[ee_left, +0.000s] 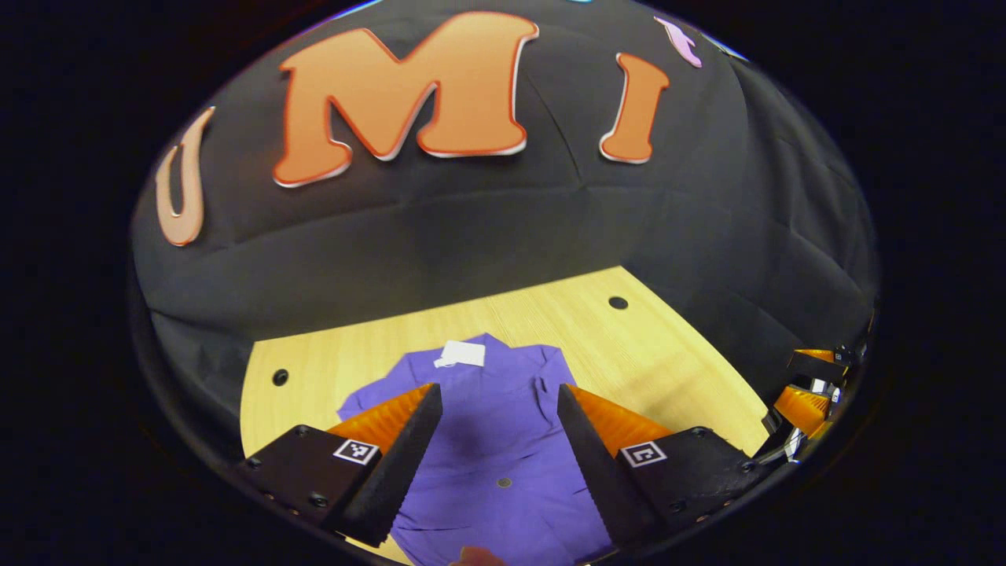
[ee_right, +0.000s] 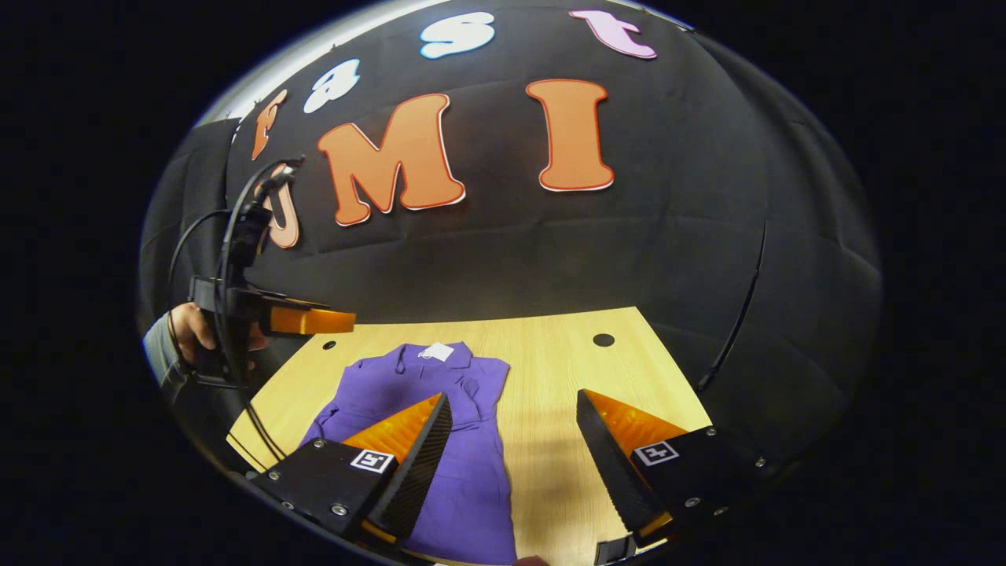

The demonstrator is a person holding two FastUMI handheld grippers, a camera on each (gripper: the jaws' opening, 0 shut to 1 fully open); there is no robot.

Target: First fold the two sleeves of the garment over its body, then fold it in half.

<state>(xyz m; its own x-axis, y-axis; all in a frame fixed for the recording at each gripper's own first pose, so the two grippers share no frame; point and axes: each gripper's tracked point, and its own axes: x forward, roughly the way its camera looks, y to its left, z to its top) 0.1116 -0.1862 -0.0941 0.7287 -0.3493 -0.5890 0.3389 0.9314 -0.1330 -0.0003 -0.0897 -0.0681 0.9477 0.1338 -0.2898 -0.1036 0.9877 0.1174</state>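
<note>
In the left gripper view, the left gripper (ee_left: 499, 424) hangs over the lower body of the purple garment (ee_left: 503, 440) with its jaws spread wide and nothing between them. That reads as a hover above the cloth and not a grasp, likely so the person can pick which edge to pinch. Nearest the camera, a small dark button (ee_left: 504, 482) sits on the fabric between the two fingers.

In the right gripper view, the right gripper (ee_right: 515, 440) is likewise parted and empty. Its left finger lies over the garment's right edge while the other sits over bare worktop (ee_right: 550, 369). This suggests it is staged beside the cloth, ready for the sleeve on that side.

The garment lies flat on the wooden worktop, its collar away from the person. A short sleeve (ee_right: 487, 373) looks partly drawn in, though I cannot tell whether either sleeve counts as folded. It seems spread out so that both sleeves can be reached from the near side.

Farther off, a white tag (ee_left: 462, 354) rests at the collar. Dark round holes (ee_left: 618, 303) mark the worktop toward its back corners. At the left of the right gripper view, a hand (ee_right: 192, 326) holds the left gripper raised above the worktop's edge.
</note>
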